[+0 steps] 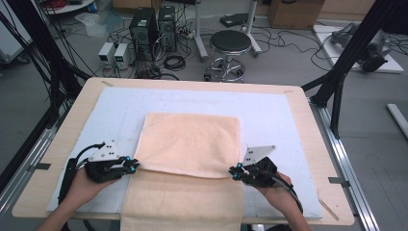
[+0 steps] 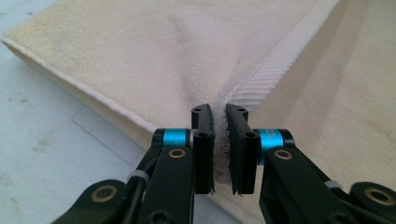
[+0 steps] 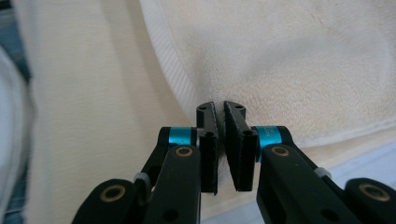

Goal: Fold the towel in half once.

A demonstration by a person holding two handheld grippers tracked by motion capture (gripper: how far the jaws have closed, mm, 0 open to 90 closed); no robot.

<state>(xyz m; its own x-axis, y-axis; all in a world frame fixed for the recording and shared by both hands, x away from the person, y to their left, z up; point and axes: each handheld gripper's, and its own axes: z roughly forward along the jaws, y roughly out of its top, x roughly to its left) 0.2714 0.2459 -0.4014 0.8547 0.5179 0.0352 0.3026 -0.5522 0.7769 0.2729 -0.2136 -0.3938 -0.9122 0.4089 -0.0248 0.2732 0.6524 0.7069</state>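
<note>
A cream towel lies folded over itself on the white mat, its lower layer hanging past the table's front edge. My left gripper is shut on the near left corner of the folded-over layer; in the left gripper view the towel's ribbed hem bunches between the pads of the gripper. My right gripper is shut on the near right corner. The right gripper view has the towel pinched tight in the gripper, its ribbed hem curving away to the left.
The white mat covers a wooden table. Beyond the far edge stand a black stool, computer towers and cables on the floor. Black frame struts rise at the right and left.
</note>
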